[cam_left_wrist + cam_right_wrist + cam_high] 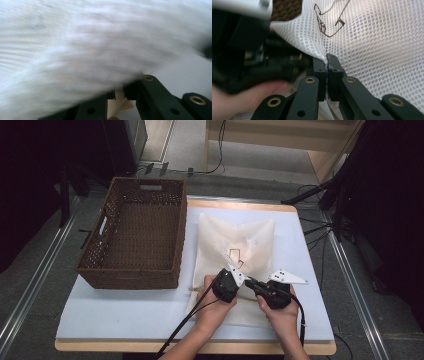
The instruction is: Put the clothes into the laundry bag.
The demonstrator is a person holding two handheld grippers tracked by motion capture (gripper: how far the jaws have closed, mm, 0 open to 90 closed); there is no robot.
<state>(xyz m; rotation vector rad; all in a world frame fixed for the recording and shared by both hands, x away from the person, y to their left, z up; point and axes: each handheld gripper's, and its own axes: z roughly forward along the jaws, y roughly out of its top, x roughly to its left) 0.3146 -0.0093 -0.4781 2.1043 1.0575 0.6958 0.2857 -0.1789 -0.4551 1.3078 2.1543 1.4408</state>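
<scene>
A: Near the desk's front edge, where's the bag [235, 252]?
B: Flat on the desk, right of the basket [135, 235], its near part lifted by 2 grippers
A: Right gripper [326, 72]?
B: Clamped on mesh
A: Left gripper [120, 96]?
B: Pinching a fabric fold; blurred view

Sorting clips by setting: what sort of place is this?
Probably a lab or recording workspace: a padded table ringed by floor cables and dark stands, holding a wicker basket and mesh bag.

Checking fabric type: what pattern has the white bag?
Fine honeycomb mesh bag, clearest in right gripper view.
</scene>
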